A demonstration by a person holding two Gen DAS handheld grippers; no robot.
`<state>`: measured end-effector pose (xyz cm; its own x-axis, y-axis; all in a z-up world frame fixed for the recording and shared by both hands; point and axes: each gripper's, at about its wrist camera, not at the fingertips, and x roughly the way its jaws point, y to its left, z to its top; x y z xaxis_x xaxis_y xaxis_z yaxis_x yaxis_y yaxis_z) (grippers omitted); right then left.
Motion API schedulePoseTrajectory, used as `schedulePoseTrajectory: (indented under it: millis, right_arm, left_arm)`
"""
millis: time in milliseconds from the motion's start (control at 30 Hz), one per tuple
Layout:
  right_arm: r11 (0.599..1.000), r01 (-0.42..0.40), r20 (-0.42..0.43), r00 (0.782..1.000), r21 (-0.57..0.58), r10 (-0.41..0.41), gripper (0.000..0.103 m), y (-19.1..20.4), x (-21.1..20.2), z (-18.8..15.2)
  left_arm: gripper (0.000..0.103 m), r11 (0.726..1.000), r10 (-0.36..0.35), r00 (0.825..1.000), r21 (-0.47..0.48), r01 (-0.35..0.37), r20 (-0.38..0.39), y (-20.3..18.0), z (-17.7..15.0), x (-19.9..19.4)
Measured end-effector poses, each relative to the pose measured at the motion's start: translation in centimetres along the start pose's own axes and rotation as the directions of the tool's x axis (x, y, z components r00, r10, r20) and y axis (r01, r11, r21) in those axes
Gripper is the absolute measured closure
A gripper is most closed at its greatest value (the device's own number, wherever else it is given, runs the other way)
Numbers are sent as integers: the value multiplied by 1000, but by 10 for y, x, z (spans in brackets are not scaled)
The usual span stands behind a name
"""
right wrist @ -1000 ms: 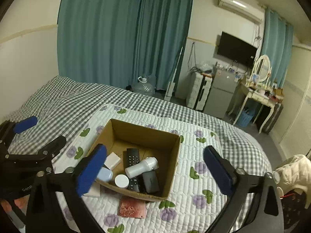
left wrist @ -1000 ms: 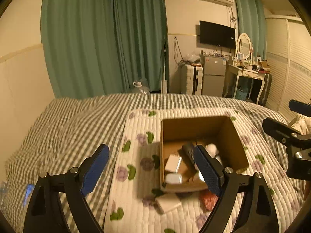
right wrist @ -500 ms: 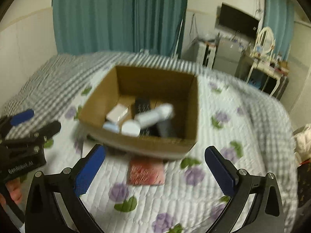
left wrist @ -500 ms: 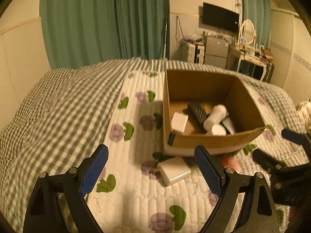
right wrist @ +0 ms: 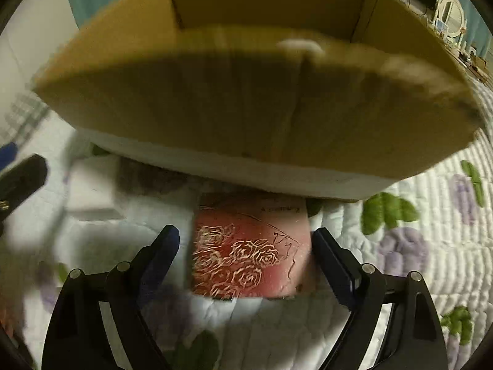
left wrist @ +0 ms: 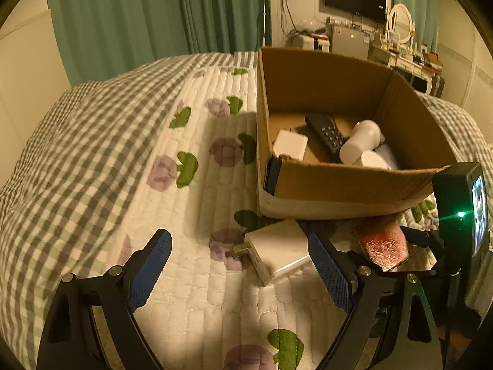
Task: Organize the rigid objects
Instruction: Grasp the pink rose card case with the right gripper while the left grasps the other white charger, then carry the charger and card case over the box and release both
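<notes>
Red rose-embossed flat card (right wrist: 249, 256) lies on quilted bed (left wrist: 197, 277) between right gripper (right wrist: 245, 246) jaws, apart; one brown cardboard box (left wrist: 339, 185) just behind; left gripper (left wrist: 238, 262) jaws apart near one white charger (left wrist: 277, 249).

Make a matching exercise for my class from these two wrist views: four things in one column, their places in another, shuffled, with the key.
Things
1. black remote control
2. flat white charger block
3. red rose-patterned card
4. brown cardboard box

Places
A. between the open right gripper fingers
B. inside the box
C. on the floral quilt, ahead of the left gripper
D. behind the charger and card

Pairs: 1-B, 2-C, 3-A, 4-D
</notes>
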<state>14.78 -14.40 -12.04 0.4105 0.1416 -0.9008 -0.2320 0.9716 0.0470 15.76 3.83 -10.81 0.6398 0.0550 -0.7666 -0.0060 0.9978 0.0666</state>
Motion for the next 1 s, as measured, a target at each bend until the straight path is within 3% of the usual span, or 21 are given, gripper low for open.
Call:
schedulePoseTrajectory:
  millis: [33, 67, 400, 567, 800, 933, 1000]
  right_arm:
    - [1000, 1, 7, 1000, -3, -1, 19, 0, 2, -1]
    - [1000, 6, 17, 1000, -6, -6, 32, 1, 1, -2]
    - [995, 51, 111, 992, 88, -60, 32, -25, -46, -24]
    - [991, 45, 109, 992, 124, -59, 32, -34, -51, -26]
    - [991, 43, 107, 993, 124, -56, 32, -33, -51, -24]
    - [990, 37, 96, 994, 137, -51, 32, -32, -44, -14]
    - [990, 38, 101, 994, 135, -52, 32, -34, -43, -12]
  left_arm:
    - [11, 1000, -1, 1000, 2, 1, -7, -2, -1, 2]
    - [11, 1000, 2, 1000, 0, -2, -17, -3, -2, 4]
    - [11, 1000, 4, 994, -24, -6, -108, -24, -9, 31]
    - [11, 998, -23, 989, -53, 15, -143, -28, -10, 47]
    - [13, 998, 14, 988, -52, -22, -156, -38, -7, 70]
    - [30, 998, 28, 989, -53, -36, -144, -36, -6, 67]
    - [30, 998, 8, 988, -56, -17, -151, -34, -5, 66]
